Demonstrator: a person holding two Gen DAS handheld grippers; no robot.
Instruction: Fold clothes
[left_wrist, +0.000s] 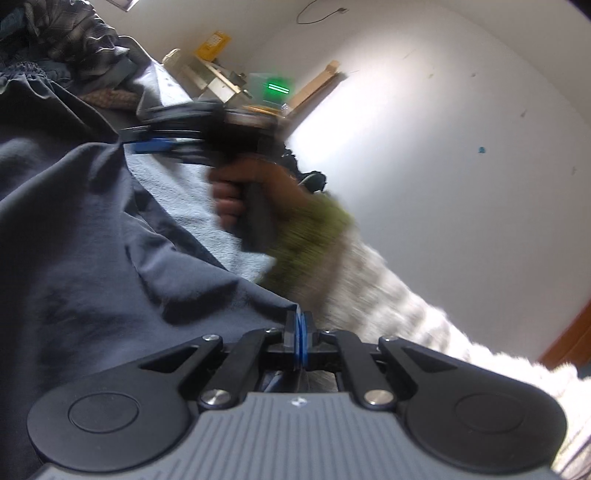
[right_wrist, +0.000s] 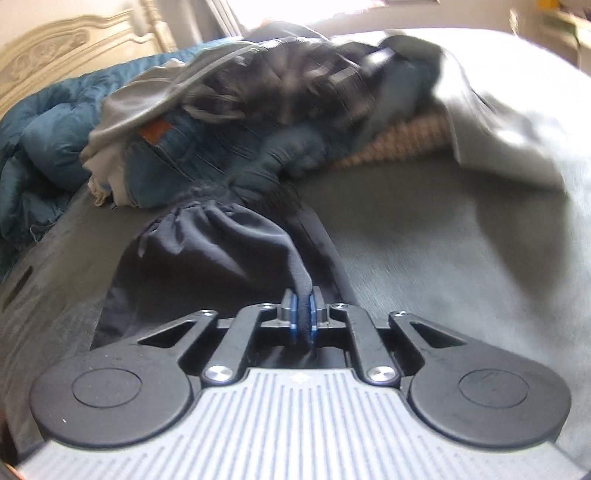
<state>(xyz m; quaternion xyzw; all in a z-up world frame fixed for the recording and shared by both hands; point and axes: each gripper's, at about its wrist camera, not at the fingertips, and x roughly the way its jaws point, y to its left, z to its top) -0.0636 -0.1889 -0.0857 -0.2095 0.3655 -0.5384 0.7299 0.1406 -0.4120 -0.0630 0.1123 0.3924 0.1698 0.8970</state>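
A dark navy garment (left_wrist: 92, 240) with a gathered waistband lies spread over the bed. My left gripper (left_wrist: 300, 321) is shut on one of its corners. In the right wrist view the same garment (right_wrist: 207, 251) runs from the clothes pile toward me, and a fold of it sits pinched between the blue pads of my right gripper (right_wrist: 303, 310). The left wrist view also shows the right gripper (left_wrist: 136, 142) from the side, blurred, at the garment's far edge, held by a hand (left_wrist: 229, 199) in a green sleeve (left_wrist: 306, 236).
A heap of mixed clothes (right_wrist: 258, 110) with jeans and grey items lies at the back of the grey bed cover (right_wrist: 424, 240). A teal quilt (right_wrist: 33, 147) and a carved headboard (right_wrist: 55, 51) are at the left. A white wall (left_wrist: 443, 147) stands to the right.
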